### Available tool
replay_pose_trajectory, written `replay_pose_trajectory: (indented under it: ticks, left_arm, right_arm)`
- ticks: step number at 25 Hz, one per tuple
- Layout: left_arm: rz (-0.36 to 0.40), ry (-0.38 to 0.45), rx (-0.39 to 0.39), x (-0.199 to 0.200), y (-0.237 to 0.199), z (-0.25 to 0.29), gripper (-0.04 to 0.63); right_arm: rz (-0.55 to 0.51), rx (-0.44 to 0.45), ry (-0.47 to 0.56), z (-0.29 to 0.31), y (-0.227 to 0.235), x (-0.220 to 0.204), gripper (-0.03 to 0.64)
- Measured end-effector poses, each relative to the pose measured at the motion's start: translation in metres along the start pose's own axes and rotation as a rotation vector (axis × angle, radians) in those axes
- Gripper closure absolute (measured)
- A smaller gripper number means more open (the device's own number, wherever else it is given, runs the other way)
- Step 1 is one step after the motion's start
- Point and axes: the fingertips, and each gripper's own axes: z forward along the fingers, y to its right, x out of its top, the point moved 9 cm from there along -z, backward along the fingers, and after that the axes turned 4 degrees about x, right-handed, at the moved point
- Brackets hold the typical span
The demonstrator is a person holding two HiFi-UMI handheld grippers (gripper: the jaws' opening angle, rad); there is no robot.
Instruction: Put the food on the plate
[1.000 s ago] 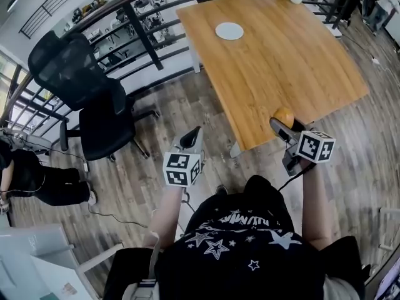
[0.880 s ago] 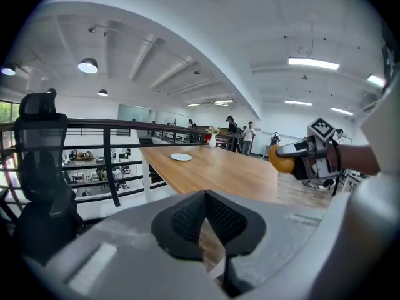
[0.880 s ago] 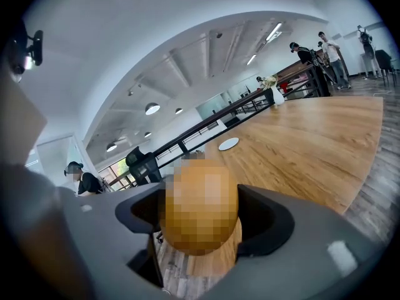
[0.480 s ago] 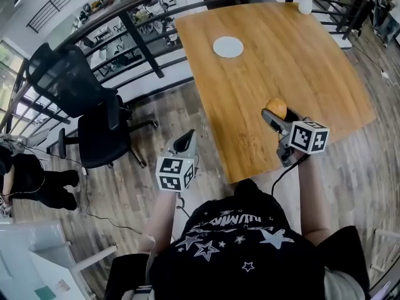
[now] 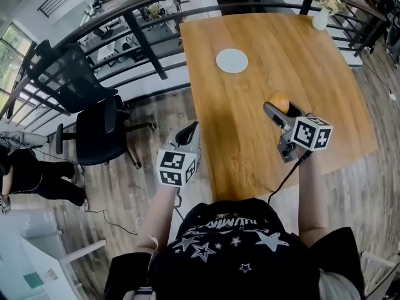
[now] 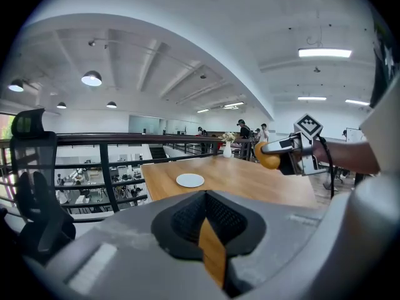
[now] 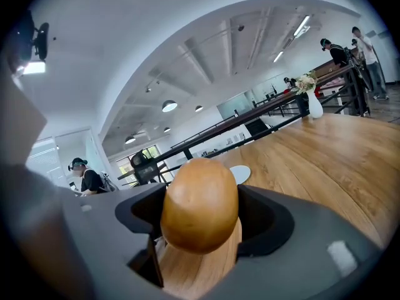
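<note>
A round golden-brown bread roll [image 7: 200,205] sits between the jaws of my right gripper [image 7: 200,233], which is shut on it. In the head view this right gripper [image 5: 275,109] holds the roll [image 5: 279,101] above the wooden table [image 5: 325,80], near its front half. A small white plate [image 5: 232,60] lies bare at the table's far left part and shows ahead in the right gripper view as the plate [image 7: 240,174]. My left gripper [image 5: 189,132] hangs just left of the table's near corner with its jaws together and nothing in them. In its own view, the left gripper [image 6: 209,242] faces the plate [image 6: 190,180] and the roll [image 6: 267,156].
A white vase with flowers [image 5: 320,19] stands at the table's far right corner. A black metal railing [image 5: 144,36] runs behind and left of the table. A black office chair [image 5: 81,99] stands on the wooden floor to the left. People stand in the distance.
Both grippers have travelled forward towards the table. The right one, still holding the roll, went from the table's front edge to a spot above its surface. The left one has reached the table's near corner.
</note>
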Motion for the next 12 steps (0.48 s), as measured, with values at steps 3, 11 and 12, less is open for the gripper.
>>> replay_pose_trajectory:
  ticks: [3, 11, 12]
  left_arm:
    - [0.011, 0.007, 0.005, 0.005, 0.0, 0.021, 0.594]
    - [0.024, -0.01, 0.038, 0.021, -0.02, 0.071, 0.594]
    - [0.021, -0.015, 0.043, 0.022, -0.022, 0.077, 0.594]
  right_arm:
    - [-0.025, 0.022, -0.006, 0.021, 0.012, 0.013, 0.261]
    - [-0.065, 0.024, -0.127, 0.1, 0.048, 0.031, 0.261]
    - [-0.064, 0.027, -0.145, 0.11, 0.053, 0.033, 0.261]
